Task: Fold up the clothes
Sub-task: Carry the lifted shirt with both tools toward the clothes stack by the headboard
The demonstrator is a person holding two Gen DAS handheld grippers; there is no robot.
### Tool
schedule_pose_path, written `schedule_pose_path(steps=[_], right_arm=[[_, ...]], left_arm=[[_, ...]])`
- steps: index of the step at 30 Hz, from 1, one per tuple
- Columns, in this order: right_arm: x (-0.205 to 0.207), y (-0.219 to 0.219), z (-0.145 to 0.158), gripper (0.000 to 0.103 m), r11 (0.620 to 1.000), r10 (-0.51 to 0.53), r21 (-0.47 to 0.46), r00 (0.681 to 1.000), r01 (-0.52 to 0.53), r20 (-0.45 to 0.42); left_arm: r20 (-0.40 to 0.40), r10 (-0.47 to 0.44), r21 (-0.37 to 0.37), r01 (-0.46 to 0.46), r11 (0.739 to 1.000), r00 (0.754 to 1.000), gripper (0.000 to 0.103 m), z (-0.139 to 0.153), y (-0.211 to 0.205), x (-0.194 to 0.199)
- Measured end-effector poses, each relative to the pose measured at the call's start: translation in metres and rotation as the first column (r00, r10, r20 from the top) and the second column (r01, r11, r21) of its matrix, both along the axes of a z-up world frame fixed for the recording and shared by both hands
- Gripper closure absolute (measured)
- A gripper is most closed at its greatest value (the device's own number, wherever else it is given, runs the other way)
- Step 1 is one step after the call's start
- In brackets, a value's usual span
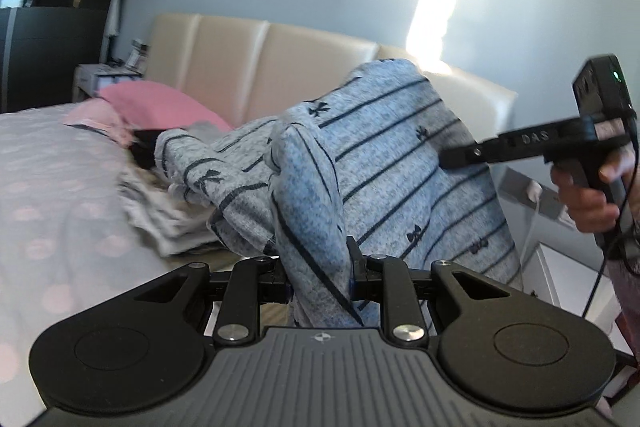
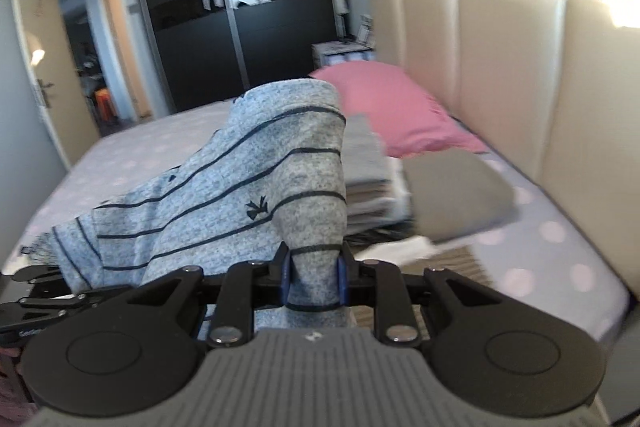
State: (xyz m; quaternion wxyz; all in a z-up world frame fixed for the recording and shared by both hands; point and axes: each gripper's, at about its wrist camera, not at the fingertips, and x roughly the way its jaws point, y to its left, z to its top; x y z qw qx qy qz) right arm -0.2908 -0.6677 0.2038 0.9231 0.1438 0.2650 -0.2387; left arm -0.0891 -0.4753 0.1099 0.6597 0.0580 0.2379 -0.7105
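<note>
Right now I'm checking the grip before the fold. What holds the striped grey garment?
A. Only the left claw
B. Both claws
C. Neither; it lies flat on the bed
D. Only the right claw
B: the striped grey garment is pinched in the left claw and the right claw.

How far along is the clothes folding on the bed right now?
Done: a stack of folded clothes sits on the bed near the pink pillow. In hand: the grey striped garment, lifted and still unfolded, pinched by both the left gripper and right gripper. Left: laying it flat, folding it, adding it to the stack.
</note>
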Motion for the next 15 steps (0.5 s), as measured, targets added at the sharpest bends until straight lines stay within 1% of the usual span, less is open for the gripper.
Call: schedule_pose_path(steps=[6, 8, 11, 13, 15], right_arm=[[-0.008, -0.065, -0.026, 0.079, 0.996, -0.083, 0.028, 0.994, 0.086, -0.077], [-0.003, -0.084, -0.036, 0.079, 0.994, -0.096, 0.039, 0.99, 0.1, -0.103], [0.012, -0.112, -0.054, 0.078, 0.993, -0.095, 0.053, 0.985, 0.103, -0.141], [0.024, -0.133, -0.071, 0.078, 0.992, -0.089, 0.069, 0.982, 0.102, -0.168], [0.036, -0.151, -0.089, 0.078, 0.991, -0.085, 0.084, 0.978, 0.102, -0.188]], left_arm=[[0.012, -0.079, 0.074, 0.078, 0.994, 0.997, 0.083, -0.028, -0.064, -0.021], [0.019, -0.091, 0.099, 0.088, 0.991, 0.996, 0.083, -0.038, -0.082, -0.02], [0.051, -0.102, 0.144, 0.094, 0.985, 0.993, 0.083, -0.055, -0.11, -0.021], [0.068, -0.109, 0.176, 0.096, 0.98, 0.992, 0.083, -0.066, -0.127, -0.02], [0.074, -0.111, 0.204, 0.094, 0.974, 0.991, 0.083, -0.076, -0.144, -0.012]])
